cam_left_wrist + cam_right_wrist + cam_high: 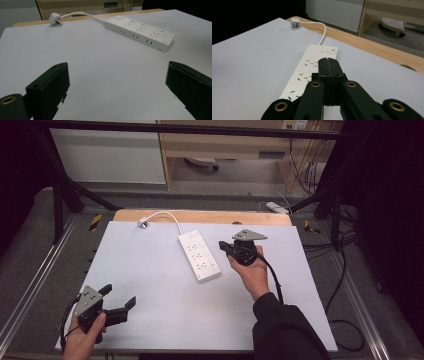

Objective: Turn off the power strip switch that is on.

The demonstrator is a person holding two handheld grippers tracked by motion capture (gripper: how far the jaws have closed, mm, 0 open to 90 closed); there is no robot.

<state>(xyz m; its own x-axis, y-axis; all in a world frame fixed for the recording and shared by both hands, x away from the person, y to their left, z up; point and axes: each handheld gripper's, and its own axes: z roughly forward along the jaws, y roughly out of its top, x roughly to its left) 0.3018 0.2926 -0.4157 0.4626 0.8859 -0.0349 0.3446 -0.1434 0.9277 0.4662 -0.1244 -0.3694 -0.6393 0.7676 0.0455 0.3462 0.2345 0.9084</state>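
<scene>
My right gripper (223,247) is over the far right part of the table (150,285). Its jaws are pressed together with nothing between them. In the right gripper view the tips (327,61) hang over the strip (312,70), close to its switch (327,49). I cannot tell if the tips touch the strip.

The strip (199,255) is white and long. It lies flat near the middle of the far edge, slanted, with its switch end toward that edge. A small red dot (333,50) sits beside the switch. I can see rows of holes for plugs on top. There is a tiny mark on its side in the left gripper view, but it is too small to read.

A white cord (167,216) runs from the switch end to the far edge. Its plug (143,223) lies loose near the far left corner, prongs out.

My left gripper (120,299) is near the near left corner, well apart from the strip. Its jaws are wide apart and hold nothing.
</scene>
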